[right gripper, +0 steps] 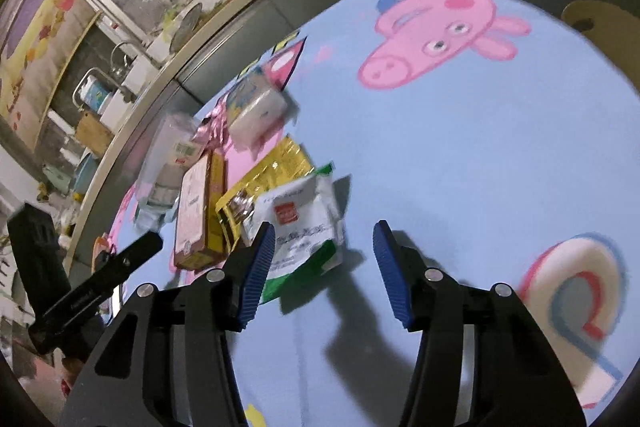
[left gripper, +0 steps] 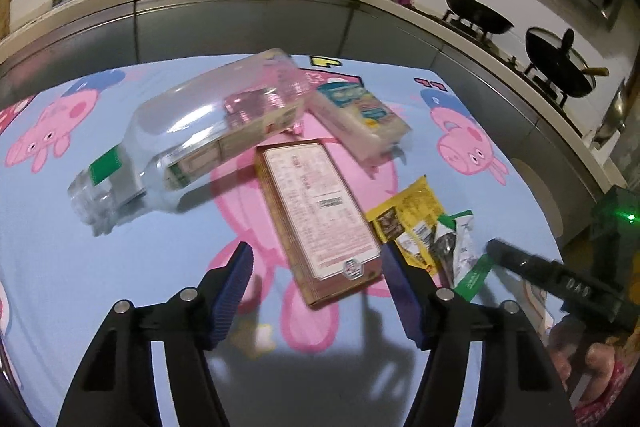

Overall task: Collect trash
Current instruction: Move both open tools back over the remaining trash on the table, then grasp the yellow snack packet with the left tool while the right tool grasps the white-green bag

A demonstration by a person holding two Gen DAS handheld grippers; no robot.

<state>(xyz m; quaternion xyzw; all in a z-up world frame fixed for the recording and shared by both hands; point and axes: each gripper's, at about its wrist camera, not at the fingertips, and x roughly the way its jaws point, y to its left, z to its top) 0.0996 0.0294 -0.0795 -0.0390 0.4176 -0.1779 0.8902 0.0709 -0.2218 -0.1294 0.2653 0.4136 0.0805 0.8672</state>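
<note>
Five pieces of litter lie clustered on the light-blue cartoon-pig tablecloth (left gripper: 120,287): a clear plastic bottle with a green label (left gripper: 192,135) on its side at centre left of the left wrist view, a brown flat rectangular carton with a printed white label (left gripper: 316,215) in the middle, a pale soft pack with a blue-and-yellow print (left gripper: 360,115) above it, a crinkled yellow foil wrapper (left gripper: 412,215) to the right, and a white-and-green plastic pouch (right gripper: 300,227) just beside that. Nothing has been picked up, so the step in hand looks like the approach to a first grab. The left gripper (left gripper: 316,291) hangs with its blue pads spread and empty, the near end of the carton showing between them but untouched. The right gripper (right gripper: 324,275) also stands apart and empty in the right wrist view; its left pad overlaps the pouch's lower edge in the frame, but contact cannot be told. Probably next, each tool must sink until its pads straddle its target, then close. The thin, crumpled pouch may slip or fold, and the flat carton offers little edge to catch.
</note>
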